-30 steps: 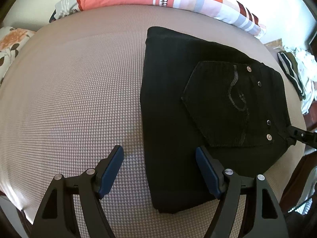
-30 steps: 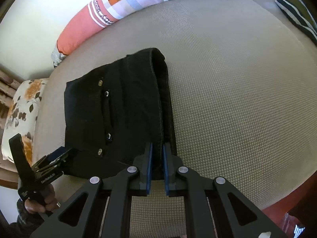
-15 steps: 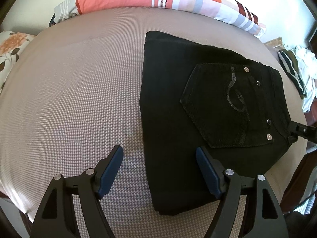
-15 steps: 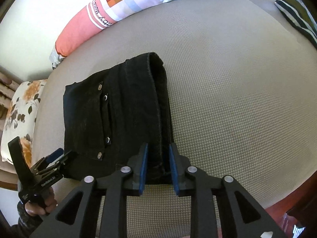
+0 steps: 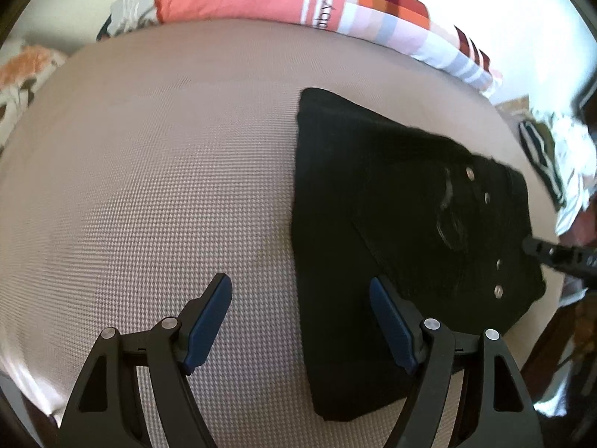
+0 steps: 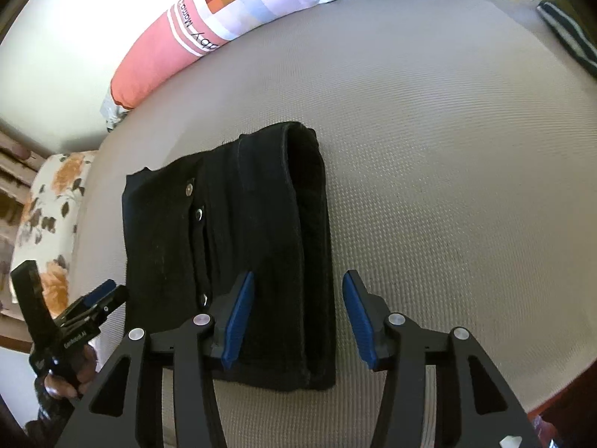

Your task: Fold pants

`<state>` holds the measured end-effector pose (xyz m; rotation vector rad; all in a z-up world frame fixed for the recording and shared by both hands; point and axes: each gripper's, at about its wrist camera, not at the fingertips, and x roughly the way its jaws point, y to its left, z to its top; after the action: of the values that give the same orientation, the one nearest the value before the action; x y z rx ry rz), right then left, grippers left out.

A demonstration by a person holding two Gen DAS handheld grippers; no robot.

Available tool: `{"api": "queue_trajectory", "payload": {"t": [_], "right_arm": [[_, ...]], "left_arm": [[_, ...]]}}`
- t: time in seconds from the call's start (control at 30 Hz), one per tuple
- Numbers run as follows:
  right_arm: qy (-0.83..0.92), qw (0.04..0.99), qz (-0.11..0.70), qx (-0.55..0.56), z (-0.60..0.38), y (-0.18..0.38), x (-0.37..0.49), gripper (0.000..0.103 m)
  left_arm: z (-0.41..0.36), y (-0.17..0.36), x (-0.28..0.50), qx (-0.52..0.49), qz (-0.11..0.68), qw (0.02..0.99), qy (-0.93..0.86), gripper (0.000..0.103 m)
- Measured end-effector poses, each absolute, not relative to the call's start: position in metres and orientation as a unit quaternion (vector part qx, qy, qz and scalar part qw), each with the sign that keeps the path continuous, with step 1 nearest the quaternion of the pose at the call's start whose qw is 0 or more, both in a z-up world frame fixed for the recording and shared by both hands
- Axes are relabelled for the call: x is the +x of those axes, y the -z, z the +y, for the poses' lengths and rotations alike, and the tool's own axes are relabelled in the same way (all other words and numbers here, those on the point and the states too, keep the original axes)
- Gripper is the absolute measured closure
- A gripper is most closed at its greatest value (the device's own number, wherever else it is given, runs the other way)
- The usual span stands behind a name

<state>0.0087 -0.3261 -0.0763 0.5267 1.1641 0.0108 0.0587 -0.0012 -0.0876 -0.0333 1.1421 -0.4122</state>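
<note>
1. Right wrist view: the black pants (image 6: 231, 246) lie folded into a compact rectangle on the grey mattress (image 6: 447, 186), centre-left of the frame, with the thick rolled fold along their right edge and the row of rivets left of centre.
2. The right gripper (image 6: 298, 321) sits at lower centre with its jaws opening. The fold edge lies between the blue pads (image 6: 238, 321), but neither pad presses on the cloth; nothing is held.
3. Left wrist view: the same pants (image 5: 403, 231) occupy the right half of the frame, pocket side up. The left gripper (image 5: 300, 323) stands wide apart at lower centre, straddling the pants' left edge, and grips nothing.
4. Judgement: the fold looks finished and the step in hand is the release. To do it well, the right jaws should spread fully clear of the thick edge before the hand lifts, so that no pad drags the top layer.
5. Withdrawal is best made straight up and back toward the lower edge of the frame, not sideways across the cloth.
6. The left gripper should likewise lift without brushing the pants' left edge.
7. Risk: the bulky rolled edge may spring open once freed; check that it lies flat.
8. The striped pillow (image 6: 209, 30) at upper left lies well apart and poses no obstruction.
</note>
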Motion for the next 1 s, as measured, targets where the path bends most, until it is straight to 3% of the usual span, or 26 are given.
{"api": "queue_trajectory", "payload": {"t": [0.2,0.6,0.93,1.0], "right_arm": [[-0.051,0.784,0.544,0.294,-0.346,0.093,0.019,0.051],[-0.158,0.747,0.540,0.354,-0.366,0.119,0.028,0.052],[-0.224,0.730,0.523,0.379,-0.360,0.131,0.046,0.055],[-0.224,0.730,0.521,0.382,-0.356,0.134,0.049,0.059]], "left_arm": [[0.013,0.098,0.084,-0.071,0.566,0.794,0.210,0.027],[0.012,0.106,0.113,-0.170,0.597,0.721,0.307,0.027],[-0.013,0.107,0.116,-0.151,0.599,0.691,0.376,0.027],[-0.012,0.107,0.114,-0.159,0.593,0.694,0.376,0.032]]}}
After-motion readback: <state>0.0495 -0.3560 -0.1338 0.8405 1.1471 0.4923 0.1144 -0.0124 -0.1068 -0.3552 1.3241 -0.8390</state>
